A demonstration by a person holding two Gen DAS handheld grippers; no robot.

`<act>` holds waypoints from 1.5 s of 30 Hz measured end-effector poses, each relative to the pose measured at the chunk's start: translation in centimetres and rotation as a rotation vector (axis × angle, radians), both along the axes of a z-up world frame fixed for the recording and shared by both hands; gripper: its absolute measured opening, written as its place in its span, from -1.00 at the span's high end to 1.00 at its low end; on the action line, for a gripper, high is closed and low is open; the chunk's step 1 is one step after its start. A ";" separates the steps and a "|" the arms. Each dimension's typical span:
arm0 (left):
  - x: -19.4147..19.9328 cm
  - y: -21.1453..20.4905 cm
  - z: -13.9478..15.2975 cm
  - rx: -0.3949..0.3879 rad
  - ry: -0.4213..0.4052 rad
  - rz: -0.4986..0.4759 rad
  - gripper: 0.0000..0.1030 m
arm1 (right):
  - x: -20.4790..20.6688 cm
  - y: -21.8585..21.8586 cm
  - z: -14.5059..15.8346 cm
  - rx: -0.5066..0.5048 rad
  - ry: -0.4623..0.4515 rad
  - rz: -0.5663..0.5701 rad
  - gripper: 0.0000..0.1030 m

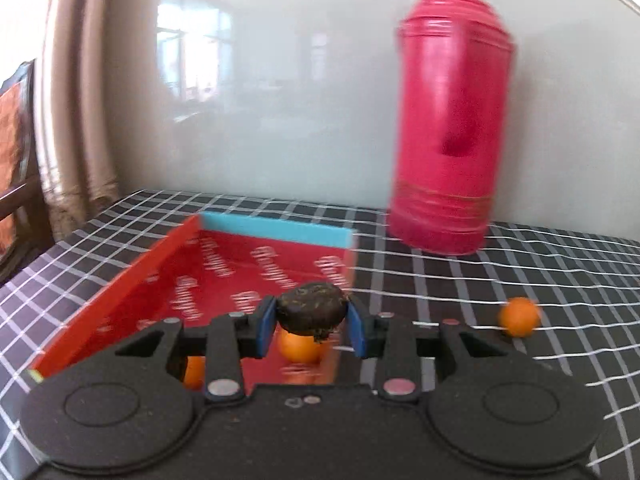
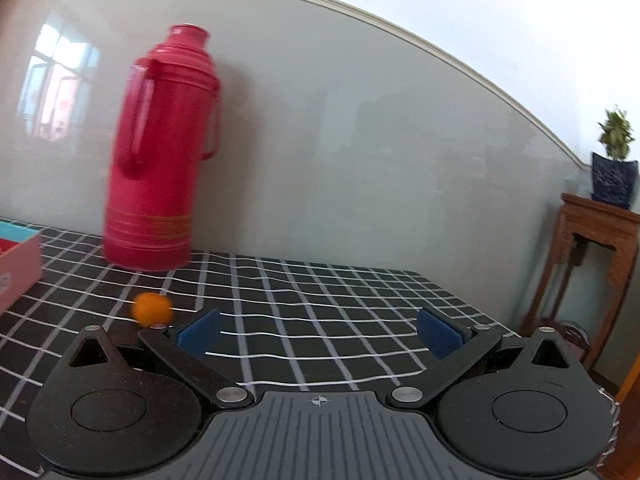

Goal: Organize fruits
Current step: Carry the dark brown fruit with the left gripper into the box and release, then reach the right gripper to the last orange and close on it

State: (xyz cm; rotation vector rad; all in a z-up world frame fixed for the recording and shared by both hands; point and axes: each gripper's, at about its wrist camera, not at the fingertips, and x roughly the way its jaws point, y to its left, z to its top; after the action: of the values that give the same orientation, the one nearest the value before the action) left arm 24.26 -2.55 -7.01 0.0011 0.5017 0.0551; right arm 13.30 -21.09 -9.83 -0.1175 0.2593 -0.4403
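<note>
My left gripper [image 1: 312,326] is shut on a dark wrinkled fruit [image 1: 312,306] and holds it above the near right part of a shallow red box [image 1: 224,268] with a blue far wall. Inside the box lie a small orange fruit [image 1: 299,347] right below the dark one and another [image 1: 195,372] half hidden behind my left finger. One more orange fruit [image 1: 519,316] lies loose on the checked cloth to the right of the box; it also shows in the right wrist view [image 2: 152,308]. My right gripper [image 2: 318,334] is open and empty, the orange just beyond its left finger.
A tall red thermos [image 1: 450,120] stands at the back against the wall, right of the box; the right wrist view has it [image 2: 160,160] too. The box corner [image 2: 18,264] shows at the far left. A wooden stand [image 2: 592,264] with a potted plant [image 2: 614,160] is past the table's right edge.
</note>
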 end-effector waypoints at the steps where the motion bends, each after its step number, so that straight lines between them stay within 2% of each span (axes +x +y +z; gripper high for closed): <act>1: 0.0 0.9 0.0 -0.002 0.006 0.018 0.46 | 0.2 0.5 0.0 -0.002 0.000 0.014 -1.00; 13: 0.2 6.9 -0.5 -0.015 0.076 0.157 0.43 | 1.8 5.7 0.2 -0.003 -0.004 0.147 -1.00; 19: -0.3 8.3 -0.2 -0.037 0.071 0.175 0.23 | 2.8 7.4 0.5 -0.001 0.002 0.194 -1.00; 22: -0.8 8.8 0.1 -0.032 0.051 0.185 -0.11 | 3.5 7.9 0.6 0.008 0.013 0.208 -1.00; 26: -1.6 9.1 0.7 -0.029 0.027 0.169 -0.14 | 4.5 8.1 0.2 0.025 0.039 0.223 -1.00; 31: -3.1 9.8 1.5 -0.018 -0.014 0.182 -0.31 | 6.7 7.6 -0.4 0.076 0.107 0.260 -1.00; 35: -4.1 11.3 2.0 -0.039 -0.034 0.210 -0.39 | 8.4 6.9 -1.0 0.132 0.156 0.261 -1.00; 45: -7.9 15.4 2.0 -0.036 -0.055 0.340 -0.54 | 12.9 4.2 -1.8 0.289 0.228 0.234 -1.00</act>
State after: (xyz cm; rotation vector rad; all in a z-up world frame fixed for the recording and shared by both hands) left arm 16.35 12.83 -5.02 -0.1209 0.4439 0.3780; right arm 26.19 -16.89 -11.62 0.0860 0.5244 -0.1528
